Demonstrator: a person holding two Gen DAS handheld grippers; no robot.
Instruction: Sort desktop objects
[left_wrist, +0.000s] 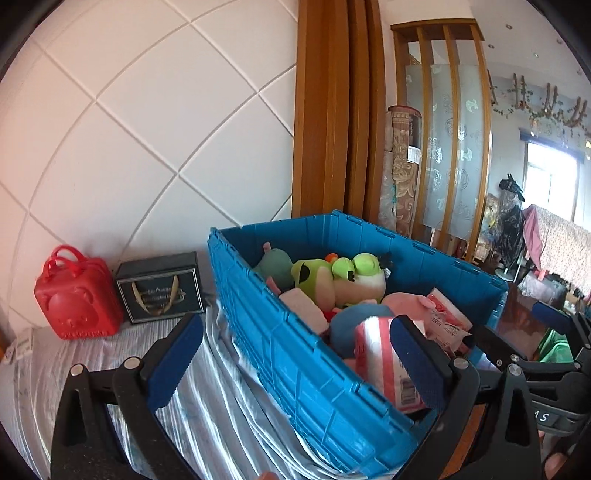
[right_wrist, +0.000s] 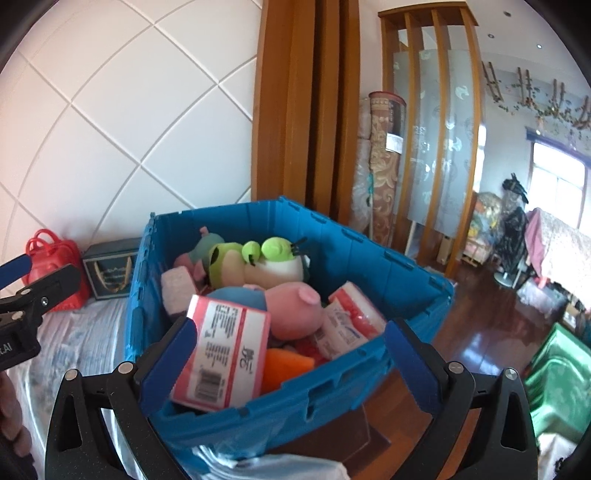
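1. Two grippers we see, both spread wide and gripping nothing: the left gripper (left_wrist: 295, 354) and the right gripper (right_wrist: 284, 358).
2. Just ahead of both stands the blue crate (left_wrist: 295, 354), full of plush toys and packets.
3. Between the right gripper's fingers, inside the crate, lies a pink packet (right_wrist: 225, 354), free of the pads.
4. Left of the left gripper, further off, we see a red case (left_wrist: 75, 297) beside a dark box (left_wrist: 160, 288).

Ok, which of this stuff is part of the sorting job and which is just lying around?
Part of the job:
- blue crate
- green frog plush
- pink pig plush
- pink labelled packet

Lying about:
- red bear-shaped case
- dark gift box
- rolled carpets
- green plastic stool
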